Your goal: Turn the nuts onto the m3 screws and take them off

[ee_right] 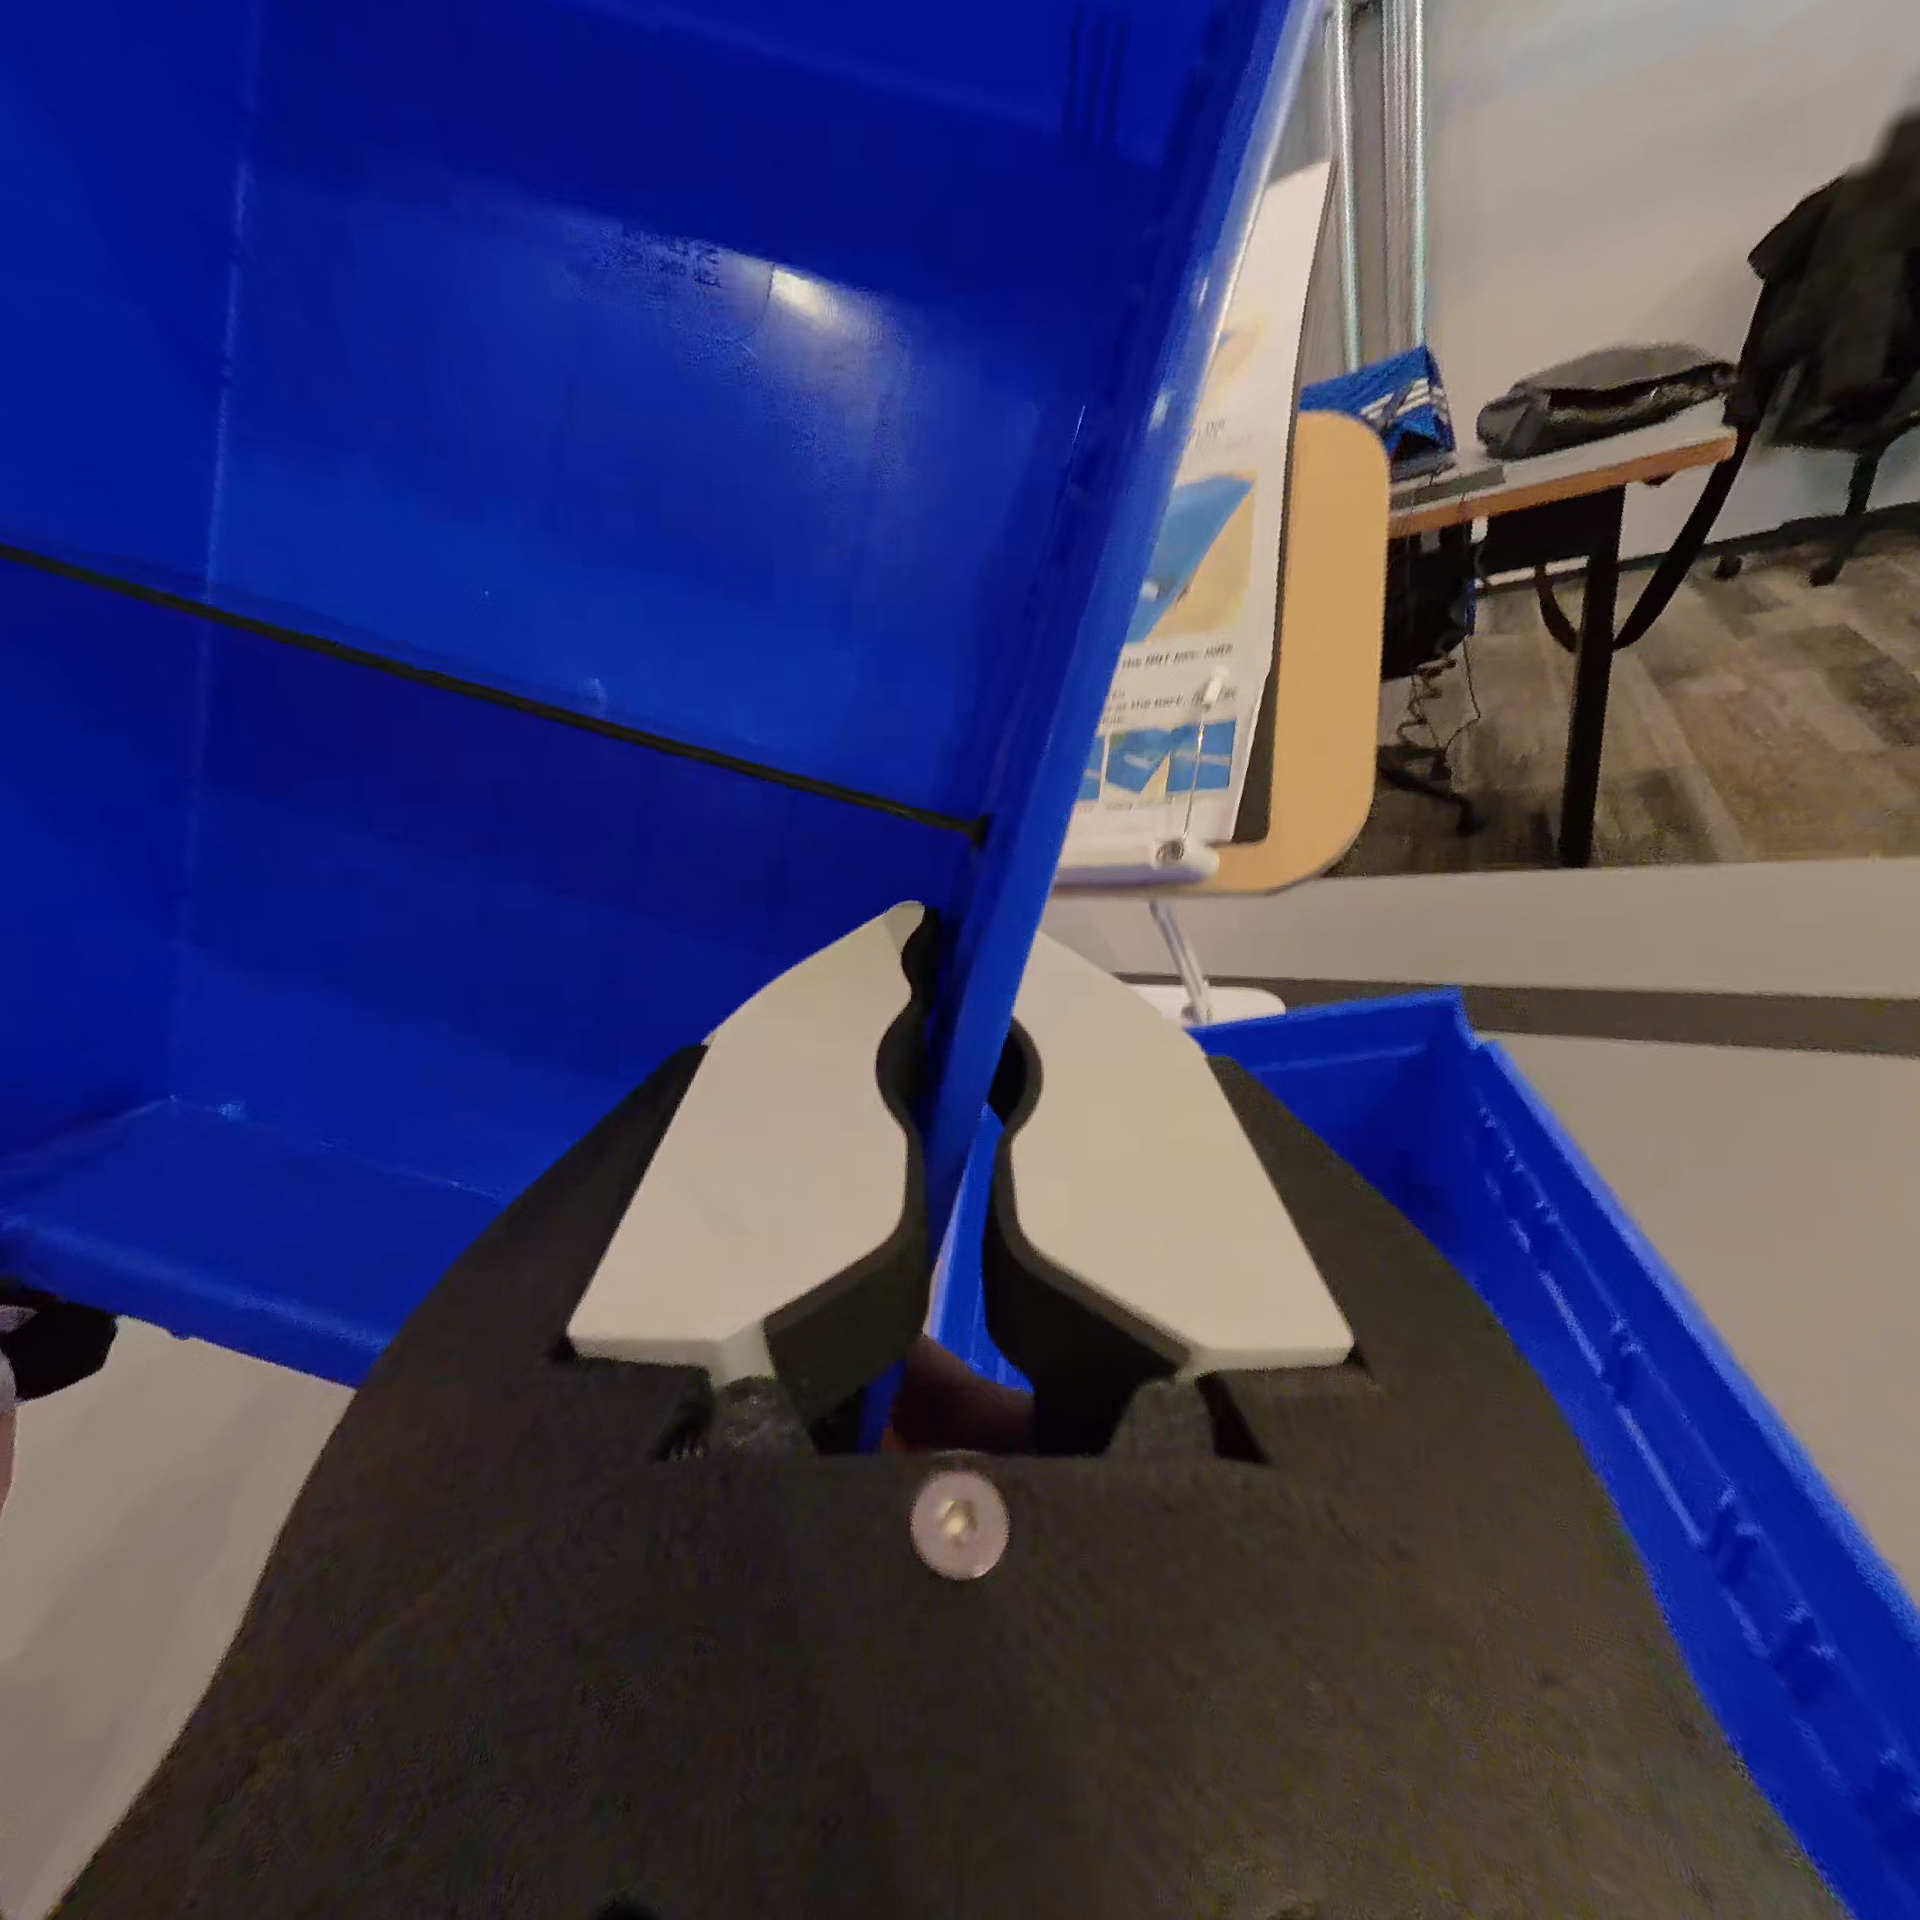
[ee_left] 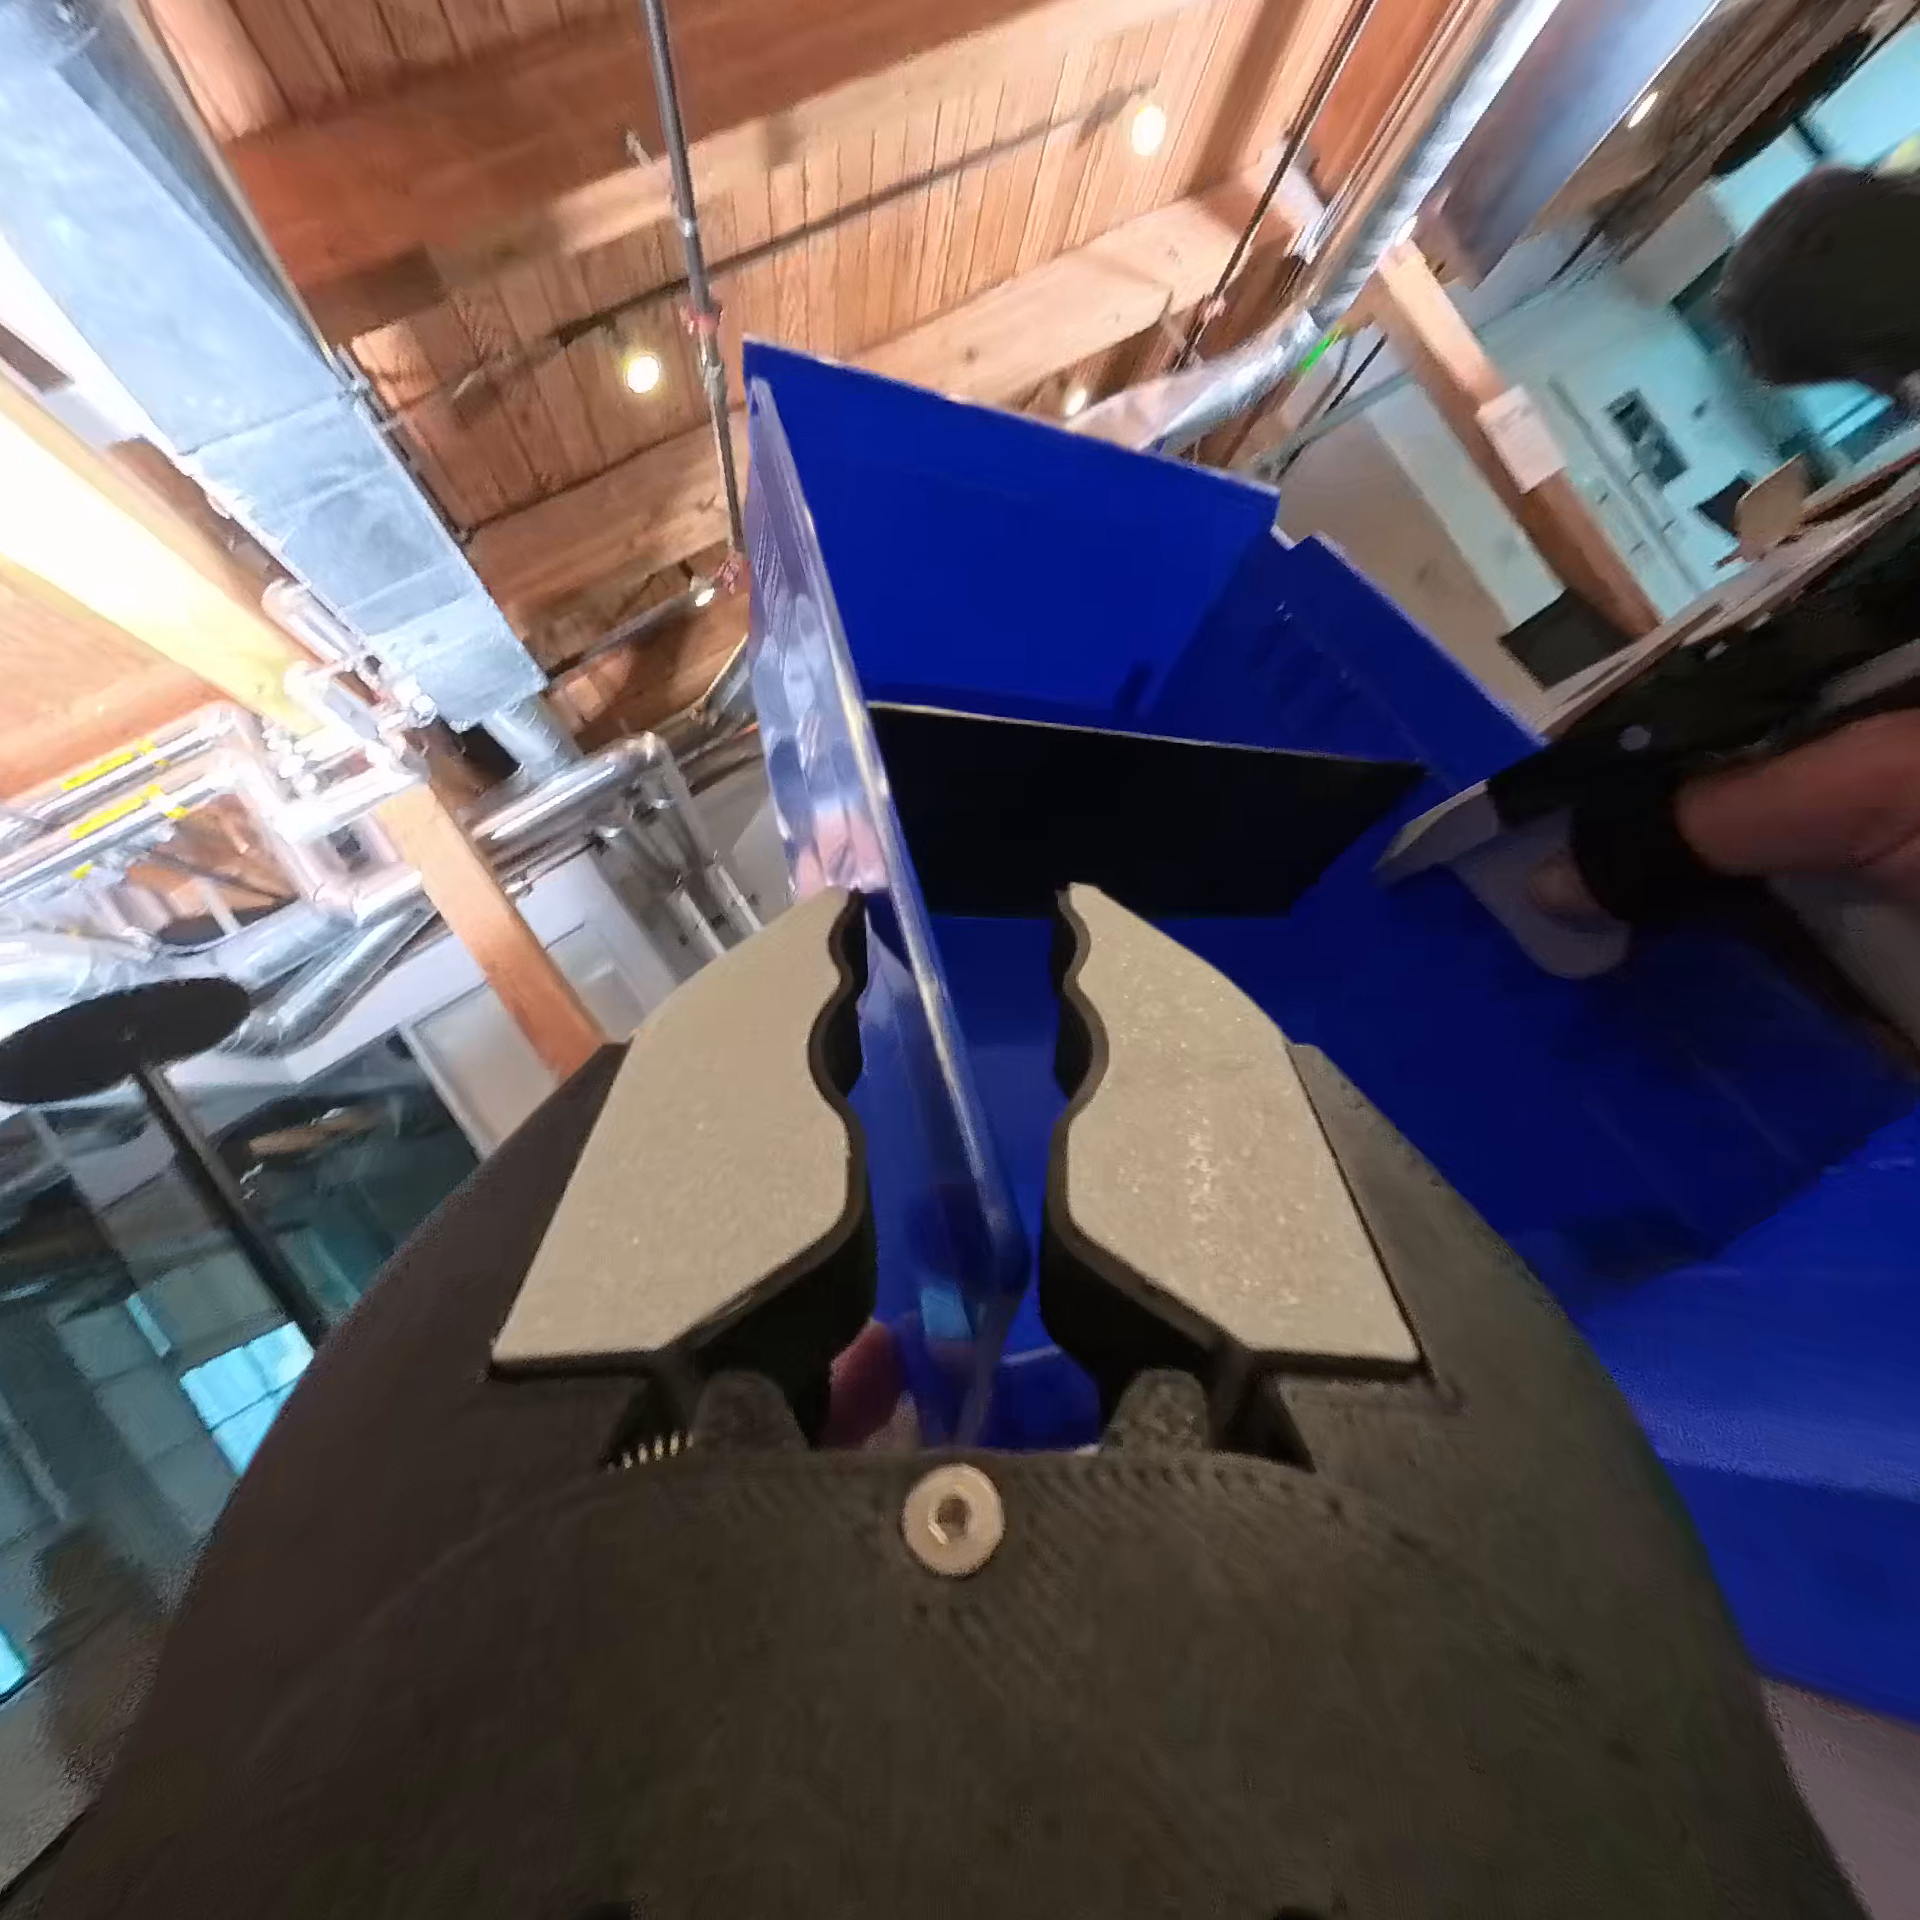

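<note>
A blue plastic bin [ee_left: 1039, 582] is held up in the air and tilted, its open side toward both cameras. A black divider [ee_left: 1091, 810] crosses its inside. My left gripper [ee_left: 961, 914] is shut on one wall of the bin, a finger on each side. My right gripper [ee_right: 977, 935] is shut on the opposite side wall of the same bin [ee_right: 571, 416]. The divider shows there as a thin black line [ee_right: 520, 696]. The right gripper also shows in the left wrist view [ee_left: 1455, 842], held by a hand [ee_left: 1787, 810]. No nuts or screws are visible.
A second blue bin [ee_right: 1558, 1247] lies on the grey table [ee_right: 1714, 935], below and right of the right gripper. Behind the table stand a sheet on a stand [ee_right: 1184, 623], a wooden chair [ee_right: 1340, 623] and a desk with bags [ee_right: 1558, 468]. The left wrist view looks up at the wooden ceiling. The grippers' ends are close to 20 cm from one another.
</note>
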`<action>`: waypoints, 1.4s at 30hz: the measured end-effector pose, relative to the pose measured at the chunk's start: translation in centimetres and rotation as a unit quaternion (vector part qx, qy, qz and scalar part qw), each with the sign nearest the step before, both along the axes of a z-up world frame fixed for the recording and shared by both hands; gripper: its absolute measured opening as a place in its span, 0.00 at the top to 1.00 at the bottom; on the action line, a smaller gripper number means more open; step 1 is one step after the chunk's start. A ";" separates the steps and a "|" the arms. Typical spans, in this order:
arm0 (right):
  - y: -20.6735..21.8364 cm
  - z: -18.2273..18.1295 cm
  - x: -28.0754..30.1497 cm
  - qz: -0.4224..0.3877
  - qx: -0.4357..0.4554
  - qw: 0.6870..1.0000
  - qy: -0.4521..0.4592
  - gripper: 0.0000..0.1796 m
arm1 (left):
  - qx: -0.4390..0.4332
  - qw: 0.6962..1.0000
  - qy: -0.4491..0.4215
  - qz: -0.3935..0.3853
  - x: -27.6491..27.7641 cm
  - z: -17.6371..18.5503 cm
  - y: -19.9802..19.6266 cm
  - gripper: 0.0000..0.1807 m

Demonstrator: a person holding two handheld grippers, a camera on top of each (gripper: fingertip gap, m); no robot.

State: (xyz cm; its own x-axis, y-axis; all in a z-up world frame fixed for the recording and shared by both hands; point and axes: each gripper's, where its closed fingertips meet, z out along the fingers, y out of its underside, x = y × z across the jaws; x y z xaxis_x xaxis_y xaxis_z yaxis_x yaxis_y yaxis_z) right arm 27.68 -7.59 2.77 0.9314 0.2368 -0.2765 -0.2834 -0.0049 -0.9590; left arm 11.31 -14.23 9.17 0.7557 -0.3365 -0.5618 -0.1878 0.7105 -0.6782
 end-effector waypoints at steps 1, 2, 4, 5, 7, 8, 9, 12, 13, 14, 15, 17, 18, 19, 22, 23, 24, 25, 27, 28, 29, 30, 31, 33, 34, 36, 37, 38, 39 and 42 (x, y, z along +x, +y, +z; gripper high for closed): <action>0.0 0.7 0.6 -0.002 0.008 1.000 0.001 0.97 | 0.004 1.000 -0.001 -0.018 0.4 0.5 -0.4 0.81; -0.1 1.4 1.5 -0.013 0.016 1.000 -0.002 0.97 | 0.006 0.999 0.000 -0.042 1.1 0.9 -0.9 0.80; -0.3 2.8 3.4 -0.028 0.030 0.999 0.000 0.97 | 0.014 0.998 0.002 -0.067 2.0 1.6 -1.4 0.80; -0.4 3.5 4.4 -0.036 0.038 0.999 0.000 0.97 | 0.020 0.997 0.004 -0.076 2.4 1.9 -1.7 0.81; -0.9 5.0 6.8 -0.054 0.058 0.997 -0.005 0.98 | 0.023 0.995 0.005 -0.102 3.0 2.4 -2.4 0.81; -1.1 5.8 8.1 -0.066 0.065 0.996 -0.015 0.97 | 0.015 0.994 0.001 -0.112 3.1 2.5 -2.4 0.83; -1.4 6.5 9.5 -0.079 0.069 0.994 -0.029 0.98 | -0.006 0.992 -0.004 -0.123 3.1 2.2 -2.0 0.84; -2.2 8.0 14.3 -0.114 0.061 0.988 -0.080 0.98 | -0.119 0.982 -0.020 -0.145 2.8 -0.7 0.7 0.81; -2.5 8.3 16.1 -0.125 0.055 0.986 -0.100 0.98 | -0.188 0.970 -0.015 -0.154 3.4 -2.8 1.9 0.77; -2.7 8.3 17.9 -0.139 0.048 0.982 -0.120 0.98 | -0.263 0.952 -0.003 -0.156 4.2 -5.3 3.0 0.71; -2.8 8.2 19.7 -0.149 0.036 0.979 -0.136 0.98 | -0.327 0.931 0.001 -0.159 5.0 -7.7 3.9 0.66; -2.9 7.5 23.0 -0.166 0.013 0.973 -0.159 0.98 | -0.429 0.892 -0.008 -0.144 6.1 -12.2 6.1 0.62; -2.9 6.9 24.5 -0.172 0.001 0.971 -0.168 0.97 | -0.485 0.863 -0.003 -0.139 6.9 -14.6 7.0 0.58; -2.8 6.3 25.9 -0.179 -0.009 0.968 -0.174 0.97 | -0.544 0.827 0.003 -0.139 7.9 -16.9 7.5 0.51; -2.1 3.8 29.2 -0.196 -0.037 0.963 -0.179 0.97 | -0.614 0.784 -0.018 -0.092 8.8 -20.7 11.2 0.49; -1.7 2.9 30.0 -0.200 -0.043 0.962 -0.180 0.97 | -0.635 0.768 -0.013 -0.080 9.2 -21.6 12.1 0.47; -1.2 2.0 30.7 -0.200 -0.052 0.962 -0.182 0.97 | -0.663 0.743 -0.011 -0.085 9.9 -22.1 12.3 0.44; -0.7 1.0 31.2 -0.196 -0.064 0.961 -0.185 0.97 | -0.672 0.735 -0.018 -0.084 10.4 -22.0 12.7 0.43; 0.5 -0.8 32.2 -0.191 -0.087 0.957 -0.199 0.97 | -0.666 0.746 0.005 -0.031 10.4 -22.8 14.2 0.41; 1.1 -1.6 32.6 -0.187 -0.100 0.956 -0.204 0.97 | -0.670 0.742 0.020 -0.010 10.4 -23.6 14.7 0.40; 1.8 -2.3 32.9 -0.181 -0.112 0.954 -0.209 0.97 | -0.672 0.740 0.034 0.015 10.1 -24.5 15.3 0.40; 2.4 -3.0 33.2 -0.175 -0.122 0.953 -0.214 0.97 | -0.677 0.735 0.023 0.021 10.0 -24.6 15.9 0.40; 3.1 -3.6 33.3 -0.166 -0.134 0.953 -0.216 0.97 | -0.684 0.729 0.018 0.018 10.1 -24.6 16.2 0.45; 4.3 -4.9 33.6 -0.143 -0.160 0.952 -0.220 0.97 | -0.693 0.721 0.023 0.019 10.2 -24.6 16.7 0.52; 4.9 -5.5 33.7 -0.135 -0.173 0.950 -0.223 0.97 | -0.698 0.715 0.039 0.007 10.6 -24.6 16.5 0.59; 5.8 -6.5 34.0 -0.117 -0.196 0.950 -0.214 0.97 | -0.696 0.715 0.073 0.011 10.9 -24.5 16.3 0.62; 6.1 -6.7 34.2 -0.113 -0.198 0.951 -0.209 0.97 | -0.695 0.713 0.086 0.010 11.1 -24.5 16.3 0.63; 6.4 -7.0 34.3 -0.104 -0.204 0.952 -0.202 0.97 | -0.704 0.704 0.093 0.007 11.4 -24.7 16.2 0.64; 6.7 -7.3 34.5 -0.094 -0.214 0.952 -0.197 0.97 | -0.706 0.701 0.100 0.007 11.5 -24.7 16.2 0.65; 7.1 -8.1 35.4 -0.079 -0.231 0.951 -0.190 0.97 | -0.717 0.687 0.115 -0.006 12.1 -25.0 15.4 0.59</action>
State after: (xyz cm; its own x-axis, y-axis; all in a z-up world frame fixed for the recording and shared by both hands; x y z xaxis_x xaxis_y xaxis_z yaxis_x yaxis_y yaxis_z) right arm 63.04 -0.54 -5.36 0.9987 0.0210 0.0470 0.0515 -0.4376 -0.8977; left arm 23.45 1.15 -15.85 0.6954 -0.6738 0.2498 -0.4067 -0.6556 -0.6362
